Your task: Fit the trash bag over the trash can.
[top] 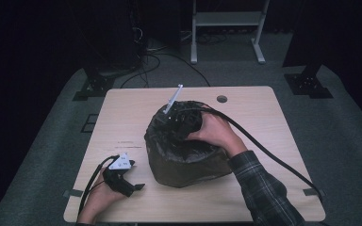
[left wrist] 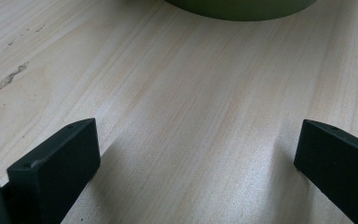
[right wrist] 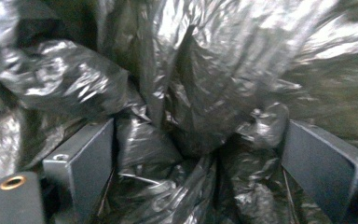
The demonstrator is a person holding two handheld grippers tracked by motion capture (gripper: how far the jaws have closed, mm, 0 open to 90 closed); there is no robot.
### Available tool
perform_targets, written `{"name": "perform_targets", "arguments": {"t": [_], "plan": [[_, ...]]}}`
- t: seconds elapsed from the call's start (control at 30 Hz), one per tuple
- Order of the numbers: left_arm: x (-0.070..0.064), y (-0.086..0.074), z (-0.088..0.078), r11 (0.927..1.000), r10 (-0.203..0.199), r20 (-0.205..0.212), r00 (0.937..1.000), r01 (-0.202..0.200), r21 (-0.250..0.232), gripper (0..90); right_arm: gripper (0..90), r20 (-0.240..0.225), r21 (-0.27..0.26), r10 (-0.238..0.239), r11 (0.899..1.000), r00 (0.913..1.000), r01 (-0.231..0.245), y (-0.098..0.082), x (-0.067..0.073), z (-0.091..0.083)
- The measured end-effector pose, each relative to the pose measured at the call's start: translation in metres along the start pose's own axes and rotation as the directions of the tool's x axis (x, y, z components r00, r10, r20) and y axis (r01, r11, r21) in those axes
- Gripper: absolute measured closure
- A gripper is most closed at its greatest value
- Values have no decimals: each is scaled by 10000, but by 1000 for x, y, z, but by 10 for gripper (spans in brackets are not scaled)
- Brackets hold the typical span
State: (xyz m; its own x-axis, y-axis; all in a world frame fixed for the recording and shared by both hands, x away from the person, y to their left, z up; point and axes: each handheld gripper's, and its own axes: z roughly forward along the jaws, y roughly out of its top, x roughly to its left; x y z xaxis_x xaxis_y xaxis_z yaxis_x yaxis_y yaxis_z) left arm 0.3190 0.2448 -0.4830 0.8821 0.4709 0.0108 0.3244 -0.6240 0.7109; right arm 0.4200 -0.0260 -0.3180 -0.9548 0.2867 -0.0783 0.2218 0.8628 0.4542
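The black plastic bag sits at mid-table, draped over a round bin, its top bunched and not yet tucked or gathered — work appears at an early-to-middle stage. The right gripper is pushed into the crumpled film at the bag's mouth, jaws spread with loose plastic between them, nothing clamped. The left gripper rests idle near the front-left edge, jaws wide apart — empty.

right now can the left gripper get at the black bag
Probably yes. The left gripper rests open on the table beside the black bag, with bare wood between them. The right gripper is already pushed into the bag's top, so the near side stays free.
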Motion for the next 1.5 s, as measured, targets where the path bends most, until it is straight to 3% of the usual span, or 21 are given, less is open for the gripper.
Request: {"name": "perform_targets", "arguments": {"t": [0.17,0.43,0.6,0.77,1.03,1.17,1.27,1.5], "plan": [[0,0,0,10000,10,6,10000,-10,1,0,93,141,515,-39,9987,9999,32,1,1,11],[0,0,0,10000,12,7,10000,-12,0,0,93,86,775,-256,9967,9996,249,1,6,18],[0,0,0,10000,-8,9,10000,8,-16,0,93,203,-69,-141,9999,9997,143,2,6,-3],[0,0,0,10000,-6,6,10000,6,-11,0,94,442,-780,-135,9968,9989,169,-2,5,-31],[0,0,0,10000,-20,5,10000,20,-13,0,92,519,-1874,95,9823,9986,4,-17,5,-79],[0,0,0,10000,-22,-4,10000,22,-16,0,91,366,-2415,286,9702,9989,-189,-30,6,-95],[0,0,0,10000,-35,-15,10000,35,-22,0,91,685,-2502,545,9675,9962,-357,-41,7,-102],[0,0,0,10000,-20,-29,10000,20,-3,0,91,768,-3042,977,9500,9922,-700,-83,6,-117]]}}
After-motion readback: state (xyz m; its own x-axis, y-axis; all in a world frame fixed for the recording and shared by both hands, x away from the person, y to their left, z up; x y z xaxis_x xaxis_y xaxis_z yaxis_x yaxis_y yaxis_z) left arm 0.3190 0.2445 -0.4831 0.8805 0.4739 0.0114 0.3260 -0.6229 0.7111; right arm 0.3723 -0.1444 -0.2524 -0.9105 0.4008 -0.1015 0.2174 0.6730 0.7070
